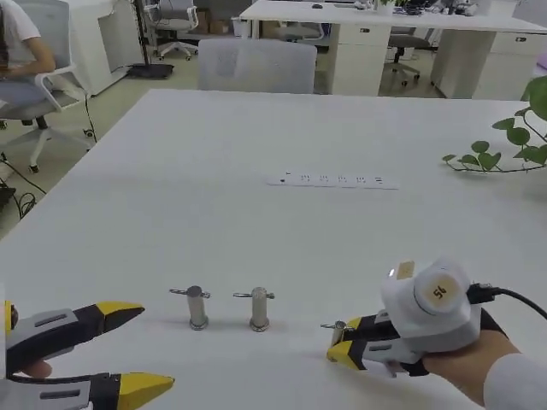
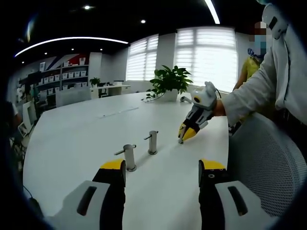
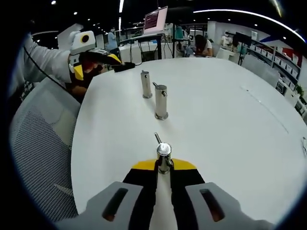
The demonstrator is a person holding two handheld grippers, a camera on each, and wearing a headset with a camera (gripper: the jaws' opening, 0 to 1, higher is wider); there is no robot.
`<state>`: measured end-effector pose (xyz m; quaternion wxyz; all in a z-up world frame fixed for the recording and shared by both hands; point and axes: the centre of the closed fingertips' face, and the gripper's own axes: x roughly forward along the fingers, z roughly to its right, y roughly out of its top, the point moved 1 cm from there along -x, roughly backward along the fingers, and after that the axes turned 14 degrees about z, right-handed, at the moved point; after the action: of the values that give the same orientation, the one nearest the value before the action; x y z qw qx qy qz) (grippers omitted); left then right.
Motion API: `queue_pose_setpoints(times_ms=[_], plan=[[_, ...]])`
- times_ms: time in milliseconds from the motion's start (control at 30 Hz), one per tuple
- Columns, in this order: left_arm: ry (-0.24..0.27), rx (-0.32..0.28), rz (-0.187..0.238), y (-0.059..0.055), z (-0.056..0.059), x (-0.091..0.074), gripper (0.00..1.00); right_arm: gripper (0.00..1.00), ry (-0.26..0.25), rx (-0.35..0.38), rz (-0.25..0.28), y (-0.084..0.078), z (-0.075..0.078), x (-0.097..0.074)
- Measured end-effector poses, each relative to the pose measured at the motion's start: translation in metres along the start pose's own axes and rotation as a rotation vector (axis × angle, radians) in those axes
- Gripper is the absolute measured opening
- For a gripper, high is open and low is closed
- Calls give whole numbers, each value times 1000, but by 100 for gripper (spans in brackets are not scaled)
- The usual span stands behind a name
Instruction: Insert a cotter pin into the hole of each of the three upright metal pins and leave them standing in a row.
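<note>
Two upright metal pins stand side by side on the white table, each with a cotter pin through its top. To their right, my right gripper is shut on a third metal pin, which also carries a cotter pin. In the right gripper view the jaws close on this third pin, in line with the other two. My left gripper is open near the table's front left edge, holding nothing. Its own view shows both standing pins ahead.
A white power strip lies mid-table. A leafy plant reaches in from the right edge. An office chair stands at the table's far side. A seated person is at the far left.
</note>
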<state>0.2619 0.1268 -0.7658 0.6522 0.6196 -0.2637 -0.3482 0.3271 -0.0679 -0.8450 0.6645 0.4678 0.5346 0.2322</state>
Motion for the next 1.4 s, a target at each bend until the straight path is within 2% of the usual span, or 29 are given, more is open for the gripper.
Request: queue_pose_setpoints(times_ms=[67, 233, 667, 1100, 1400], plan=[[1, 0, -5, -1, 0, -1, 61, 10, 1, -27, 0, 1, 2, 0], [6, -4, -9, -3, 0, -3, 61, 10, 29, -36, -5, 2, 3, 2], [21, -4, -18, -4, 2, -10, 61, 9, 33, -60, -10, 9, 19, 9], [35, -6, -31, -6, 4, -16, 60, 9, 47, -64, -19, 11, 33, 17], [44, -8, -29, -5, 1, -17, 60, 10, 67, -40, 0, 12, 32, 21]])
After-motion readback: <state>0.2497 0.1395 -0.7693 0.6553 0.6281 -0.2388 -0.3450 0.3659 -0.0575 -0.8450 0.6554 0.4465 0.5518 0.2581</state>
